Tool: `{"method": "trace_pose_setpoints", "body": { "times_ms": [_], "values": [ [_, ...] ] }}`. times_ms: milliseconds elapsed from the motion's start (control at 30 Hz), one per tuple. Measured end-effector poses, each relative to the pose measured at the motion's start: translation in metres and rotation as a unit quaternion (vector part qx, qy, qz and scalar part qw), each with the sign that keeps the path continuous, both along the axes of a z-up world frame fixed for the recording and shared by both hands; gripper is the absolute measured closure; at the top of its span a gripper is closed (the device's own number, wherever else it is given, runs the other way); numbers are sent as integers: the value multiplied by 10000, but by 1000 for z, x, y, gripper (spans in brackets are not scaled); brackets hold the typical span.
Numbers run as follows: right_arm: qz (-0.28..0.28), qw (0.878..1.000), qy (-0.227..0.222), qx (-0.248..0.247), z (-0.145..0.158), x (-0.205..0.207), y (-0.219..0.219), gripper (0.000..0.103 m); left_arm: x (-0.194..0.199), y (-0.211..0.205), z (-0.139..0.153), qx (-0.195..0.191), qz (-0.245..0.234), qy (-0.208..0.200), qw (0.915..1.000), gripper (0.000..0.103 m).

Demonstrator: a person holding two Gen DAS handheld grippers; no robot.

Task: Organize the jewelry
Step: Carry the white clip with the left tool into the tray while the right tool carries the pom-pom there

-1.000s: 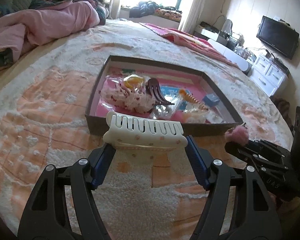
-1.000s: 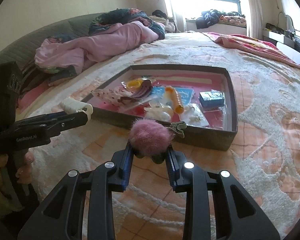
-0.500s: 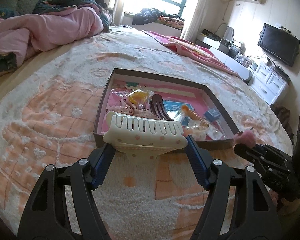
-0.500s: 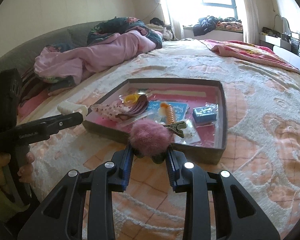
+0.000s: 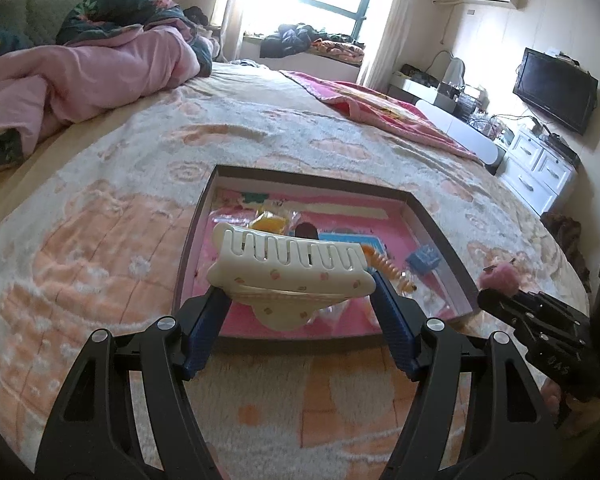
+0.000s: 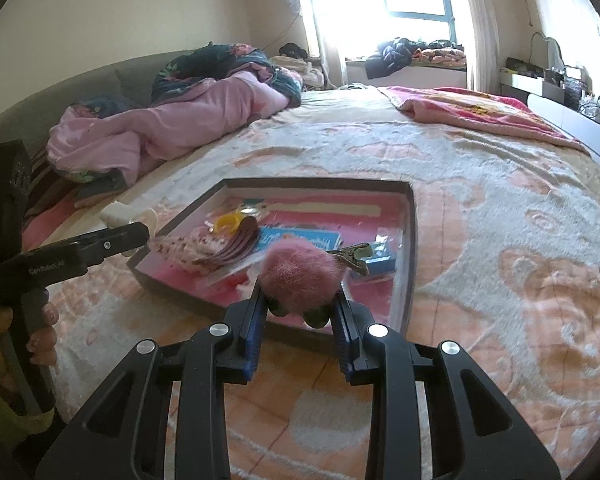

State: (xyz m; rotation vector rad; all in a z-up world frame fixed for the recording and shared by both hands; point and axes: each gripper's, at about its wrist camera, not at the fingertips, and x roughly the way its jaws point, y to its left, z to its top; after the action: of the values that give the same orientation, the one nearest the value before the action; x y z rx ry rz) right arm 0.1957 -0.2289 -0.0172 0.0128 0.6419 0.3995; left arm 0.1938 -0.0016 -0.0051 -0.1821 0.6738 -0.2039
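My left gripper (image 5: 298, 300) is shut on a large cream claw hair clip (image 5: 290, 276), held crosswise above the near edge of a shallow dark box with a pink floor (image 5: 440, 236). My right gripper (image 6: 300, 300) is shut on a pink pom-pom hair clip (image 6: 302, 274) whose metal clip end points right, over the same box (image 6: 410, 240). Inside the box lie a yellow ring (image 6: 227, 223), a dark comb clip (image 6: 240, 244), an orange spiral tie (image 5: 388, 266), a blue card (image 6: 300, 237) and a small blue packet (image 5: 424, 258). In the left wrist view the right gripper (image 5: 496, 286) sits at the right.
The box rests on a bed with a peach and white fuzzy blanket (image 6: 520, 220). Pink bedding (image 5: 80, 80) is piled at the far left, a pink blanket (image 5: 380, 108) at the far right. A TV (image 5: 554, 90) and white drawers (image 5: 540, 168) stand beyond the bed. A hand (image 6: 40, 336) holds the left gripper's handle.
Both grippers have risen and drawn back a little with their clips still held, so the box now looks lower and more from above in both views.
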Motion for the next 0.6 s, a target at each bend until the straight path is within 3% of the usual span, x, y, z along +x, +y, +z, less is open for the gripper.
{"method": "trace_pose_setpoints", "body": {
  "times_ms": [600],
  "values": [
    [-174,9997,-51,-189,0,48,7,74,47,-2,-10,44,52,63,10000,42]
  ]
}}
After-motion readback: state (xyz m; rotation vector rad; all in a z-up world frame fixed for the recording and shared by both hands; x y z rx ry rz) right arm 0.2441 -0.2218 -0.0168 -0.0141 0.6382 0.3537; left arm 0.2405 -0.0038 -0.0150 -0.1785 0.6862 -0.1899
